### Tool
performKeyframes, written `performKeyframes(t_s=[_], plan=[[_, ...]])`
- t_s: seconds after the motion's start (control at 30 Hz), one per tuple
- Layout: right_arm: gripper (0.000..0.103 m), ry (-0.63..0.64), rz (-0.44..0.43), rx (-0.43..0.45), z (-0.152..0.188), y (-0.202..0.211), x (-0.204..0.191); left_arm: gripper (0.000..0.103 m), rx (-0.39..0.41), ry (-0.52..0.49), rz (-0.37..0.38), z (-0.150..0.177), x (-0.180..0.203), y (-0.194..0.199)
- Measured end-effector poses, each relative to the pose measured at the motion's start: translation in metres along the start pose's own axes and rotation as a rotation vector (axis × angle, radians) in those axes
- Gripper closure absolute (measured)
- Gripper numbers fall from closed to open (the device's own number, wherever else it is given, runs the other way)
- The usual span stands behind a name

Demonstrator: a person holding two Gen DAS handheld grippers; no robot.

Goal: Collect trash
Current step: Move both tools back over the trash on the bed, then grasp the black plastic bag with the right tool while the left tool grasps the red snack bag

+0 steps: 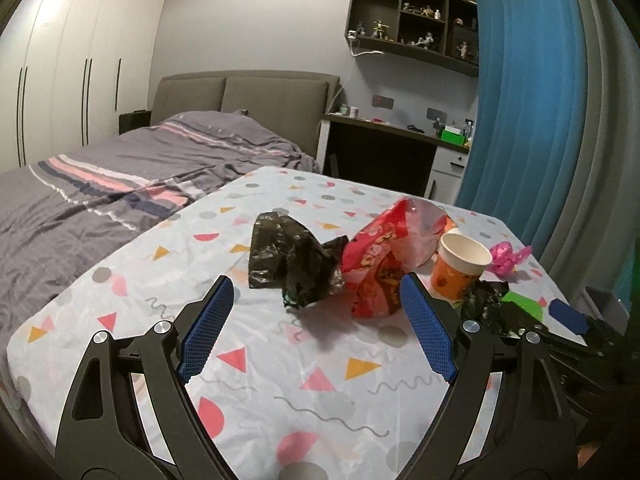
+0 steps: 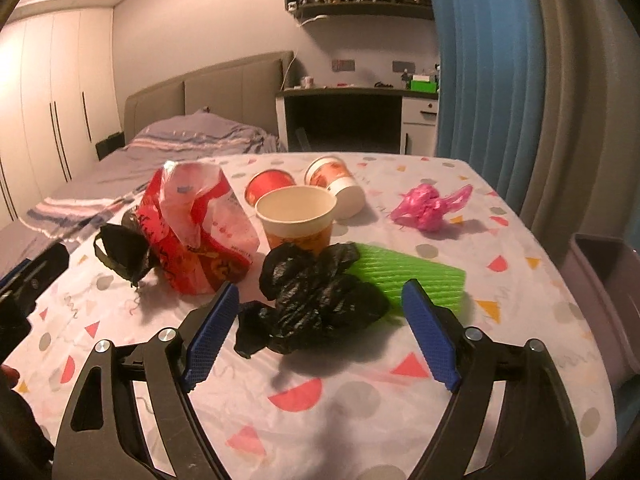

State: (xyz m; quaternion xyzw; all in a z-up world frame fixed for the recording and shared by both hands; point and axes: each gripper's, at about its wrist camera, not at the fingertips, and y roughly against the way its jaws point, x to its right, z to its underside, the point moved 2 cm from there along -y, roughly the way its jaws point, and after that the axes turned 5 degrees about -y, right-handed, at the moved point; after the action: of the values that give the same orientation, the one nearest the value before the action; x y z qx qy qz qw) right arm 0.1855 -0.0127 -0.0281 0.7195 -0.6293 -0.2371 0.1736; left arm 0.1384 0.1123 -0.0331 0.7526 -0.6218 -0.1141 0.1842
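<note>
Patterned cloth covers the table [image 2: 520, 248]; my right gripper [image 2: 320, 300] gapes empty before a crumpled black plastic bag [image 2: 316, 296] (light, slippery); pinch its bunched middle; left gripper [image 1: 316, 292] likewise spread.

Ahead of the left gripper [image 1: 316, 292] the patterned tablecloth [image 1: 256, 392] lies bare between its spread jaws, a clear lane up to a crumpled black bag [image 1: 292, 264]. Just right of that bag a red plastic bag [image 1: 380, 256] blocks the way, with an upright paper cup [image 1: 460, 268] beside it.

The right gripper [image 2: 320, 304] has a second black bag [image 2: 316, 300] directly between its fingertips. A green ribbed sheet [image 2: 412, 276] lies behind its right finger. Far right, open cloth runs toward a pink bag [image 2: 428, 208]; a grey bin [image 2: 608, 292] stands at the table's right edge.
</note>
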Motion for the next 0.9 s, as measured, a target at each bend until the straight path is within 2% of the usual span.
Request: performKeyframes(t_s=[0.27, 0.47, 0.57, 0.63, 0.73, 0.83, 0.9], plan=[[0.027, 0.027, 0.033, -0.065, 0.002, -0.027, -0.01, 0.019, -0.001, 0.004, 0.01, -0.003, -0.006, -0.005], [0.037, 0.024, 0.05, -0.11, 0.004, -0.04, -0.007, 0.019, -0.005, -0.009, 0.034, -0.005, -0.004, -0.009], [0.047, 0.015, 0.045, -0.131, 0.005, -0.044, -0.005, 0.019, -0.006, -0.012, 0.066, -0.007, -0.001, -0.012], [0.066, 0.023, 0.048, -0.144, 0.006, -0.046, -0.004, 0.019, -0.009, -0.011, 0.096, -0.007, 0.002, -0.014], [0.079, 0.024, 0.036, -0.143, 0.006, -0.044, -0.002, 0.019, -0.019, -0.02, 0.121, -0.007, 0.005, -0.019], [0.089, 0.02, 0.032, -0.129, 0.006, -0.04, 0.002, 0.019, -0.033, -0.031, 0.135, -0.008, 0.01, -0.024], [0.092, 0.01, 0.032, -0.112, 0.006, -0.035, 0.007, 0.019, -0.036, -0.035, 0.141, -0.01, 0.012, -0.027]])
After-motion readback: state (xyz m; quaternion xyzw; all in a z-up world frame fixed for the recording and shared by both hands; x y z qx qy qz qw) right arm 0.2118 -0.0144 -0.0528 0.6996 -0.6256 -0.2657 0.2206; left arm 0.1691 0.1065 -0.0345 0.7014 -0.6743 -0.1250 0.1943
